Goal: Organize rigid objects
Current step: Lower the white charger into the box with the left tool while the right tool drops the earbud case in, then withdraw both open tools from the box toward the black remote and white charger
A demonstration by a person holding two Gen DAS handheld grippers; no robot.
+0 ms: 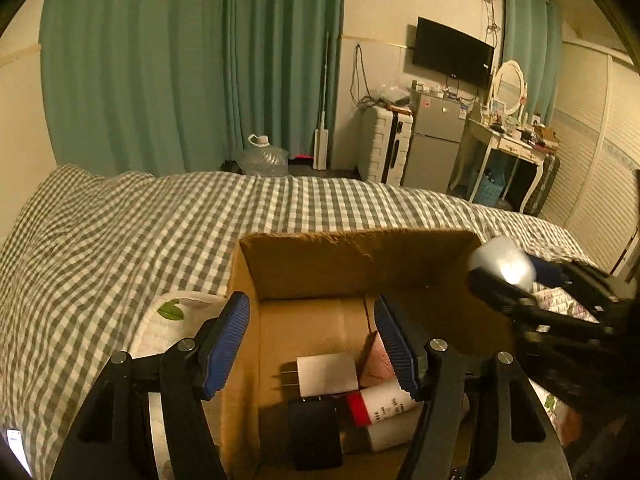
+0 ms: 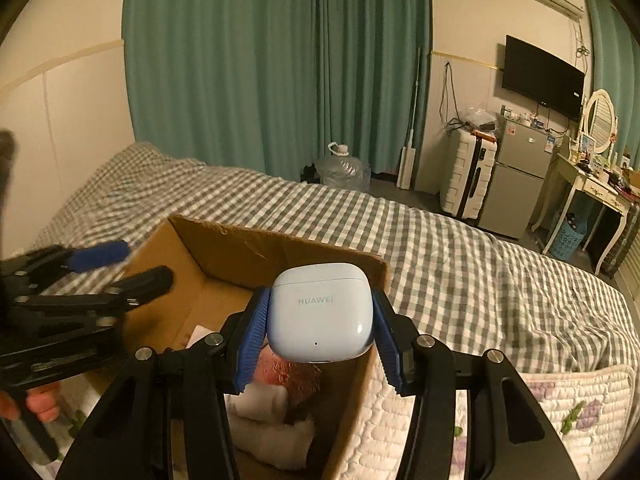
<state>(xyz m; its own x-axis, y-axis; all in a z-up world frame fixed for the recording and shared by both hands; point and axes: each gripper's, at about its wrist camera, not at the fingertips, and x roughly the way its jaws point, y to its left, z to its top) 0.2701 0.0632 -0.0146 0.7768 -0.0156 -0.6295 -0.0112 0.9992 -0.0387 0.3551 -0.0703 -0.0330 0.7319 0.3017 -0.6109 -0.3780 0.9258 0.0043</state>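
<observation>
A brown cardboard box (image 1: 352,256) sits on the bed; it also shows in the right wrist view (image 2: 248,248). Inside lie a white charger plug (image 1: 326,372), a black block (image 1: 316,432), a white tube with a red cap (image 1: 380,402) and a pink carton (image 1: 376,360). My right gripper (image 2: 320,328) is shut on a pale blue Huawei earbud case (image 2: 320,316), held above the box's right part. From the left wrist view the case (image 1: 504,260) hangs over the box's right wall. My left gripper (image 1: 312,340) is open and empty, its left finger outside the box's left wall and its right finger inside.
The bed has a grey checked cover (image 1: 160,220) and a white quilted mat with flowers (image 2: 560,408) under the box. Green curtains (image 1: 160,60), a water jug (image 1: 264,156), a white suitcase (image 1: 384,148), a small fridge (image 1: 436,140) and a dressing table (image 1: 508,140) stand behind.
</observation>
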